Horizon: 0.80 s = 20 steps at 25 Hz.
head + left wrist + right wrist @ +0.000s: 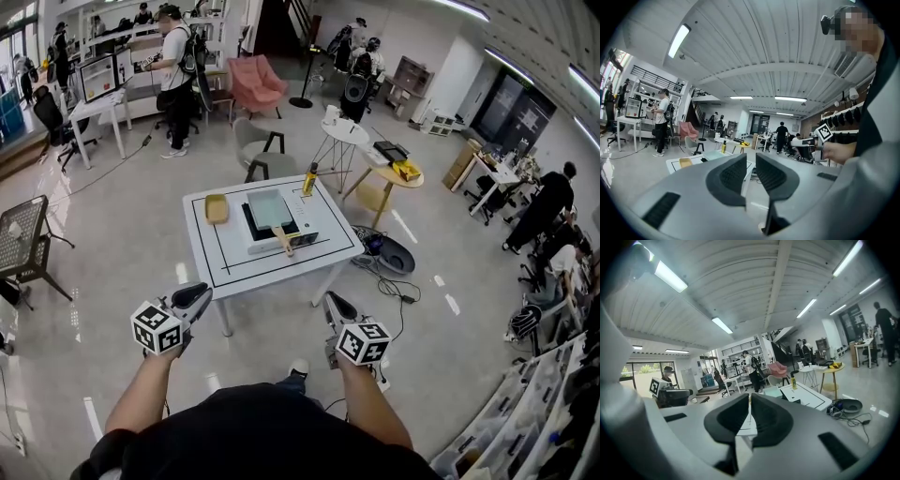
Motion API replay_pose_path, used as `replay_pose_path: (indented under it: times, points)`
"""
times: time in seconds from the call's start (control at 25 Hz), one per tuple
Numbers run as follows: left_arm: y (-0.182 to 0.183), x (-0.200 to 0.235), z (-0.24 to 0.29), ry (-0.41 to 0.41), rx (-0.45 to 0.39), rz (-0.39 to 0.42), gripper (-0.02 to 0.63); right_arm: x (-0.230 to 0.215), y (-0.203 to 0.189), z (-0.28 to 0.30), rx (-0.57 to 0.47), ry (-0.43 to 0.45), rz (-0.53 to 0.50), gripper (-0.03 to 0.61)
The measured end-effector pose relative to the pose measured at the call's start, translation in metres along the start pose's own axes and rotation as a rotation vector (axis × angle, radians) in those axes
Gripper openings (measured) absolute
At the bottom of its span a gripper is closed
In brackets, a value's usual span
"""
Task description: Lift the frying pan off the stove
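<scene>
A square pale-green frying pan (270, 208) with a wooden handle (283, 242) sits on a black portable stove (255, 231) on a white table (211, 258) some way ahead of me. Both grippers are held well short of the table, above the floor. My left gripper (202, 295) is shut with nothing between its jaws, and it points toward the table's near left corner. My right gripper (333, 305) is also shut and empty, near the table's front right leg. The left gripper view shows the table (675, 163) far off, and the right gripper view shows the pan (772, 390) small.
A yellow dish (217, 208) lies left of the stove and a yellow bottle (309, 180) stands at the table's far right corner. A black chair (23, 239) stands at the left. Cables and a round device (389, 255) lie on the floor to the right. People stand at desks beyond.
</scene>
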<state>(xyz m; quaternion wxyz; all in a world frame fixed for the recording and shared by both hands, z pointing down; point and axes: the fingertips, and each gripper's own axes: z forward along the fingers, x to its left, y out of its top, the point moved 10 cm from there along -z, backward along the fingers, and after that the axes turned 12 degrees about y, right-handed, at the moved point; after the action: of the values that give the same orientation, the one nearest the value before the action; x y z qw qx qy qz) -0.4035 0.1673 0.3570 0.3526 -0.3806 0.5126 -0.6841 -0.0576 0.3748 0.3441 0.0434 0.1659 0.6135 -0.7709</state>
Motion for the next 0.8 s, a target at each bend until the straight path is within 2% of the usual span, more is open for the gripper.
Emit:
replay_pose_path:
  times: [0.28,0.8]
  points:
    - [0.010,0.002,0.043,0.018,0.008,0.008,0.066,-0.047,0.012,0.018,0.010,0.007,0.006,0.014]
    - [-0.001,0.007,0.126,0.088,0.055,-0.026,0.066,-0.142,0.024,0.073,0.072,0.077,0.027,0.012]
